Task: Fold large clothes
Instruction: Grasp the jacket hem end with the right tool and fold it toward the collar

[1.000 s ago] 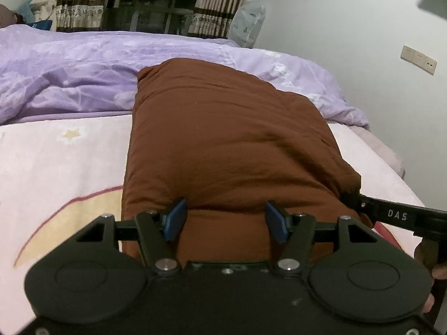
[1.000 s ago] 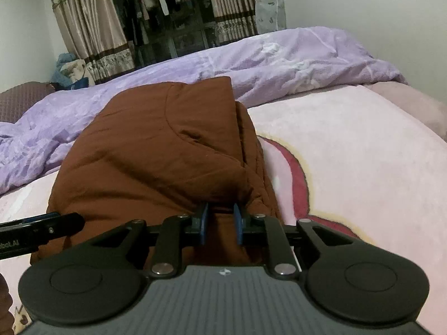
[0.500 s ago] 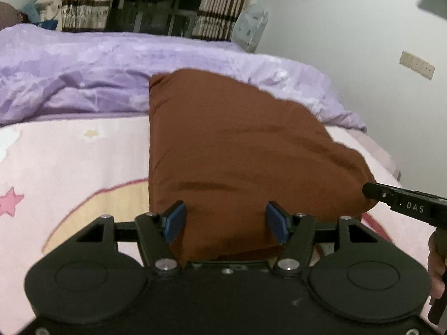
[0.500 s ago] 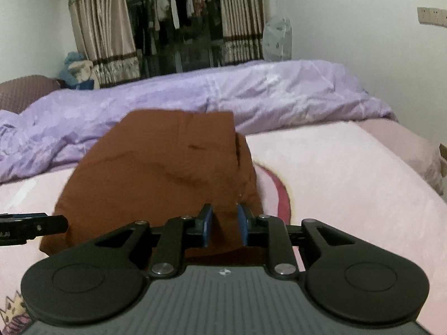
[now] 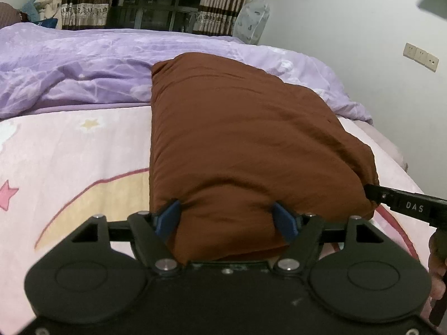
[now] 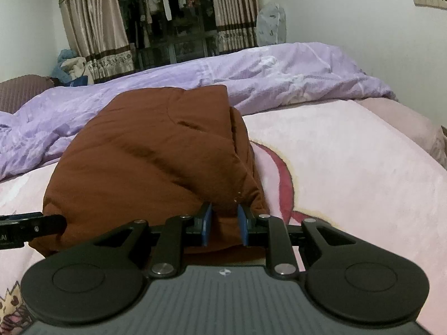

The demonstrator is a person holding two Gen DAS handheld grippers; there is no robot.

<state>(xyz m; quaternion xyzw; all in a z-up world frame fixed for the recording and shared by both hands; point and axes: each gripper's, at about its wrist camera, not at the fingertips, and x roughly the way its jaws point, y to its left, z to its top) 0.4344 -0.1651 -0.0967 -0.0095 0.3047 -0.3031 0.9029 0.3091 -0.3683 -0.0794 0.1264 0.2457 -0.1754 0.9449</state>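
I had the brown garment (image 5: 251, 145) lying folded on the pink blanket (image 5: 69, 162), its far end against the purple duvet (image 5: 69, 67). My left gripper (image 5: 227, 219) was opening, its wide-set pads flanking the near hem, apparently no longer pinching it. The right gripper (image 6: 225, 226) stood narrow, the near right corner bunched between its pads. I judged both should let go cleanly without dragging the fold. The bundle's long axis ran near to far.

Left gripper (image 5: 227, 219), jaws opening, straddles the near edge of a folded brown garment (image 5: 245, 139) on a pink blanket (image 5: 69, 162); purple duvet (image 5: 83, 64) beyond.
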